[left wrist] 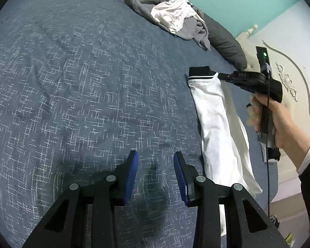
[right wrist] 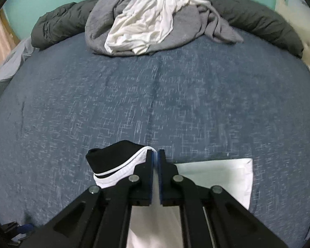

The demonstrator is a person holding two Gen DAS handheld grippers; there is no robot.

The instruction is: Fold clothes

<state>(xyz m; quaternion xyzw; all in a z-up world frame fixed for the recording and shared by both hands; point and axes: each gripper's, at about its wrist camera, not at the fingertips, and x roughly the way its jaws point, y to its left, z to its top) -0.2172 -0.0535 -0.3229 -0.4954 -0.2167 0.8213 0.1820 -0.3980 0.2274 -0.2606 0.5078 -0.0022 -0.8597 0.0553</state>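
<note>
Dark rolled duvet along the blue bedspread's far edge, ornate cream headboard beside it

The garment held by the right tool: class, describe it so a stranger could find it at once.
On the blue bedspread, away from the heaped laundry pile, the right tool pinches a white garment. Only it has a black band with a thin white stripe.

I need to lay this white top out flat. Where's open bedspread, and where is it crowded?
The broad blue bedspread is bare between the heap of grey and white clothes at the far edge and the white garment pinched by the right gripper. The left gripper hangs open over bare cover. The heap and dark duvet crowd the far edge.
</note>
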